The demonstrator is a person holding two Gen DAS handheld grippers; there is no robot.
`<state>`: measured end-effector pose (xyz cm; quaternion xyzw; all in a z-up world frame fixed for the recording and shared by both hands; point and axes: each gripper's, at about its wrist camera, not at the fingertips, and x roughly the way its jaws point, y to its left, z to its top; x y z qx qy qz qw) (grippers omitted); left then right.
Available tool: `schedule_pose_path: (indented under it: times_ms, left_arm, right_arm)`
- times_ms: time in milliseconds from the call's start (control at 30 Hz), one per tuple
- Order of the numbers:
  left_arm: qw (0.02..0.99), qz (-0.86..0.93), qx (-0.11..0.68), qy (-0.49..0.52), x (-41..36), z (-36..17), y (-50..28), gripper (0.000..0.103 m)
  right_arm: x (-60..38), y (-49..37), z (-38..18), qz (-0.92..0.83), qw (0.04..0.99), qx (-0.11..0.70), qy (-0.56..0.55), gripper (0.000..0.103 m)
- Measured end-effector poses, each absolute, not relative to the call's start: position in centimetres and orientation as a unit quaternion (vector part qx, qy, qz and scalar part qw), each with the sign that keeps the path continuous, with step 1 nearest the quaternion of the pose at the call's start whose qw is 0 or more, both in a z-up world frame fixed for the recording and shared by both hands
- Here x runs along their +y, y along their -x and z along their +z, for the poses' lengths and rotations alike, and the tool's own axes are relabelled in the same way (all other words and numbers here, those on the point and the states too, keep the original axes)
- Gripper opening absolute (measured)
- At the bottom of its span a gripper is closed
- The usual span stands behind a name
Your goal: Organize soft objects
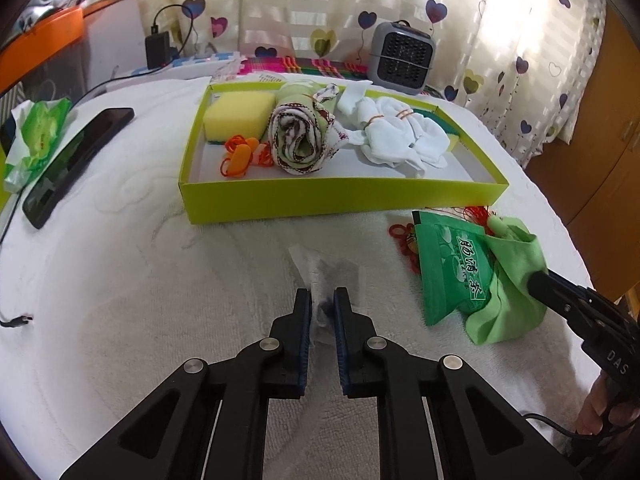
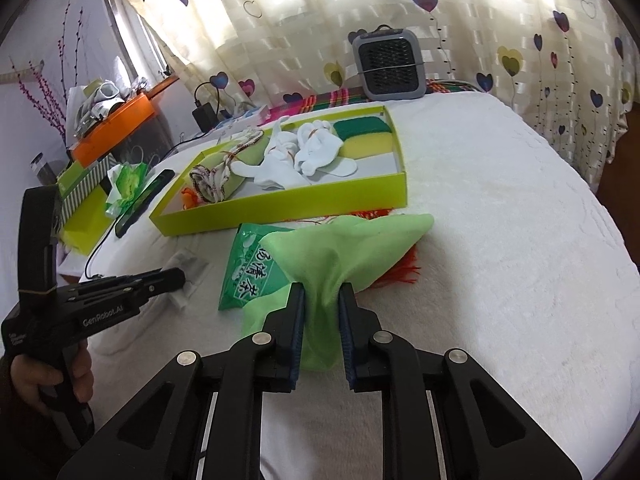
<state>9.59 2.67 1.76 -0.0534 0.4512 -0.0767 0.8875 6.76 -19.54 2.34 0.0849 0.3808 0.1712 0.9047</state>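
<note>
A lime-green tray (image 1: 340, 196) (image 2: 280, 204) holds a yellow sponge (image 1: 238, 114), a rolled patterned towel (image 1: 300, 136), white gloves (image 1: 396, 136) and orange bands (image 1: 240, 156). My left gripper (image 1: 322, 300) is shut on a small clear packet (image 1: 328, 276) lying on the white cover in front of the tray. My right gripper (image 2: 322, 300) is shut on a light green cloth (image 2: 348, 248) (image 1: 508, 280), which lies over a green tea packet (image 2: 252, 276) (image 1: 452, 268) and a red knotted tassel (image 1: 404, 240).
A black phone (image 1: 76, 160) and a tissue pack (image 1: 36, 136) lie at the left. A grey fan heater (image 1: 402, 56) stands behind the tray by the heart curtain. A charger and cable (image 1: 158, 48) sit at the back left. An orange shelf (image 2: 112, 128) is at the left.
</note>
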Motion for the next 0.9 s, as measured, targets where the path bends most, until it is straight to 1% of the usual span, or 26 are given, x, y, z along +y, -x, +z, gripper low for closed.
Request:
schedule_pose_path:
  times_ms: [500, 700, 900]
  left_arm:
    - [0.892, -0.087, 0.439, 0.064, 3.2, 2.2, -8.8, 0.008]
    - [0.898, -0.086, 0.427, 0.069, 3.7, 3.0, -8.5, 0.008]
    - [0.902, -0.086, 0.416, 0.073, 4.2, 4.0, -8.2, 0.008]
  right_arm:
    - [-22.8, -4.5, 3.6, 0.125, 0.920, 0.356, -0.101, 0.017]
    - [-23.7, -3.9, 4.8, 0.111, 0.930, 0.334, -0.105, 0.016]
    - [-24.0, -3.7, 5.9, 0.107, 0.937, 0.315, -0.106, 0.012]
